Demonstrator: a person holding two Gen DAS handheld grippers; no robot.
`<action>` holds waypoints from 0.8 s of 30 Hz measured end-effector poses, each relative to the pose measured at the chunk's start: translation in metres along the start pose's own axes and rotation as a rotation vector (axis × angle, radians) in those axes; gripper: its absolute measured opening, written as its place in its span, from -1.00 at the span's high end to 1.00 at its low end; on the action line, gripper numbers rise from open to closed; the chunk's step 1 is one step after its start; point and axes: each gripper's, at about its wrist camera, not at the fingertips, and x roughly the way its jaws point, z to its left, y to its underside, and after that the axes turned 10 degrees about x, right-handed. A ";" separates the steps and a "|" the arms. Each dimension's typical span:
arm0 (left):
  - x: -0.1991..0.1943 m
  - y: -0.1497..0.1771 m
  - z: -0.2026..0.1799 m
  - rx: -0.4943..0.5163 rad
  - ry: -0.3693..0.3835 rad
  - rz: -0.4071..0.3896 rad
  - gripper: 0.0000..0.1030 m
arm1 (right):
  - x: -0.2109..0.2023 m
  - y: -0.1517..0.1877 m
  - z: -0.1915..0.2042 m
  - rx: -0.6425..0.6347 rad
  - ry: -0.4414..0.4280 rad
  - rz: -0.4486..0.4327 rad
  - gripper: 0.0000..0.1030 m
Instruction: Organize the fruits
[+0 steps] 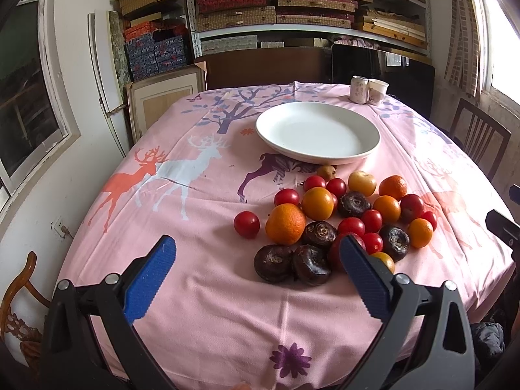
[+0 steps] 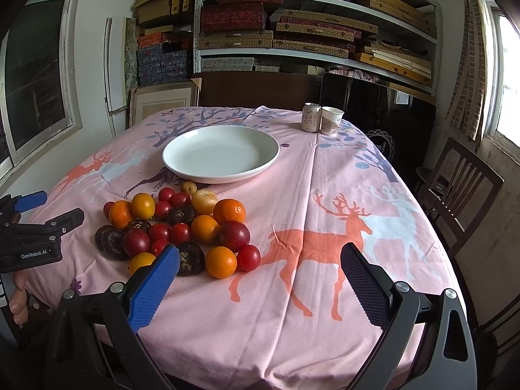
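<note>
A pile of fruits lies on the pink deer-print tablecloth: oranges, red cherry tomatoes, dark water chestnuts and yellowish round fruits. It also shows in the right wrist view. An empty white plate sits just behind the pile, also seen from the right wrist. My left gripper is open and empty, just in front of the pile's left side. My right gripper is open and empty, in front of the pile's right side. The left gripper's body shows at the left edge.
A drink can and a paper cup stand at the table's far right corner. A dark wooden chair stands at the right side. Shelves of boxes fill the back wall.
</note>
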 end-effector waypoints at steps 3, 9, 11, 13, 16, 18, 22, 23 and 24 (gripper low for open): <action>0.000 0.000 0.000 0.000 -0.001 -0.001 -0.91 | 0.000 0.000 0.001 0.000 0.000 0.000 -0.93; 0.001 0.001 0.000 0.001 0.000 0.000 -0.91 | 0.000 0.001 0.001 0.000 0.001 -0.001 -0.93; 0.000 0.000 0.000 0.001 0.000 0.000 -0.91 | 0.000 0.001 0.000 0.000 0.001 0.001 -0.93; 0.000 0.000 0.000 0.001 0.001 0.002 -0.91 | 0.001 0.001 0.000 0.000 0.001 0.001 -0.93; 0.001 0.001 -0.001 0.003 0.000 0.003 -0.91 | 0.001 0.001 0.000 0.001 -0.001 0.002 -0.93; 0.002 0.002 -0.001 0.003 0.000 0.004 -0.91 | 0.001 0.002 0.001 -0.001 -0.001 0.004 -0.93; 0.002 0.003 -0.001 0.004 -0.001 0.003 -0.91 | 0.001 0.006 0.005 -0.001 -0.003 0.013 -0.93; 0.002 0.003 -0.001 0.004 -0.001 0.003 -0.91 | 0.002 0.008 0.006 0.000 -0.004 0.015 -0.93; 0.002 0.002 -0.001 0.005 -0.001 0.004 -0.91 | 0.002 0.008 0.007 0.001 -0.004 0.018 -0.93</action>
